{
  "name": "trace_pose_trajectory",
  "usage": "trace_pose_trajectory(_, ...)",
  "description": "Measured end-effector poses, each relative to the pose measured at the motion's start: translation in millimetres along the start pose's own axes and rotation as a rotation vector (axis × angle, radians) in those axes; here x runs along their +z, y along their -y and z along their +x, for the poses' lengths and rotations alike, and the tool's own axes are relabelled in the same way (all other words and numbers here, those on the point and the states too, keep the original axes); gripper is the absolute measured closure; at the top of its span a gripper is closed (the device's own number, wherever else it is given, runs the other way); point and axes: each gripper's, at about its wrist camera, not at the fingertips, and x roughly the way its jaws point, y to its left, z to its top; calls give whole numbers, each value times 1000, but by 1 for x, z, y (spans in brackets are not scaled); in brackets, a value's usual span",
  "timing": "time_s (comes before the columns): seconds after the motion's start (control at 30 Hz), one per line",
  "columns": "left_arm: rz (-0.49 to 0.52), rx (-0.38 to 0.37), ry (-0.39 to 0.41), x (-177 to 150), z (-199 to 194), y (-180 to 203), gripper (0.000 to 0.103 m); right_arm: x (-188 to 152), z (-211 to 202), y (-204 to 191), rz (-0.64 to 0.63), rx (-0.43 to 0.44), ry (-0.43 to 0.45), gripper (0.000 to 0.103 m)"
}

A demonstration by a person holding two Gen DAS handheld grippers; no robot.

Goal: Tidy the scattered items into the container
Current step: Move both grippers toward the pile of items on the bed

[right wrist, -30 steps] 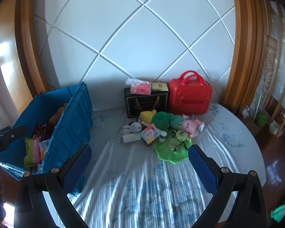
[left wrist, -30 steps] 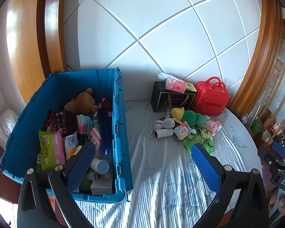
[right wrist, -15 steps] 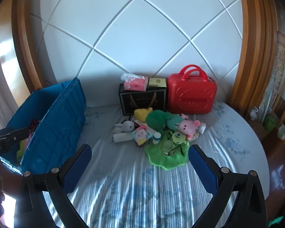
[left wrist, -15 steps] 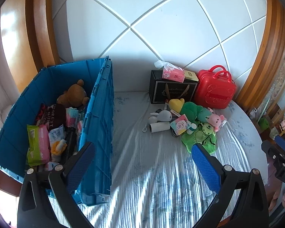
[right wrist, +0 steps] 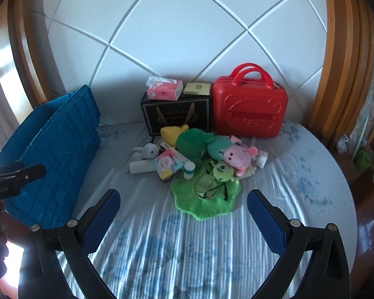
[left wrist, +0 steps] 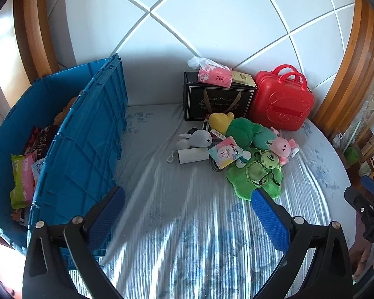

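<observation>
- The left gripper (left wrist: pixel 187 214) hangs over the striped bedsheet (left wrist: pixel 187 236) with its blue-padded fingers (left wrist: pixel 269 216) spread wide and nothing between them.
- The right gripper (right wrist: pixel 182 214) is likewise spread wide and empty, above the near part of the same sheet.
- The blue storage crate (left wrist: pixel 82 149) stands at the left of the bed; packets and a brown plush lie inside it, partly hidden by its near wall.
- The scattered pile sits at the far middle of the bed, well apart from both grippers and to the right of the crate.
- In that pile: a grey rabbit plush (right wrist: pixel 150 150) with a white roll (right wrist: pixel 140 167) just beside it on the near side, and a pink-and-yellow packet (right wrist: pixel 168 165) leaning to its right.
- A small white bottle with a green cap (right wrist: pixel 189 170) stands just right of the packet.
- A one-eyed green monster toy (right wrist: pixel 222 170) lies on a flat green plush mat (right wrist: pixel 204 199), touching a pink pig plush (right wrist: pixel 239 158).
- A large green plush (right wrist: pixel 194 143) with a yellow end lies behind them.
- At the far side, against the white quilted headboard (right wrist: pixel 174 25), a black gift bag (right wrist: pixel 177 117) carries a pink tissue pack (right wrist: pixel 164 91) and a small yellow box (right wrist: pixel 197 89); a red hard case (right wrist: pixel 249 109) stands just to its right.
</observation>
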Motion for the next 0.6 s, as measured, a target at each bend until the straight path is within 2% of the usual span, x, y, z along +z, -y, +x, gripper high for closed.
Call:
trace_pose_trajectory(0.23,72,10,-26,5,57,36,0,-15,44,26,-7,10,-48,0)
trace_pose_trajectory(0.6,164,-16,-57,14,138,78,0,-32,123,53,-13,-5,-119,0)
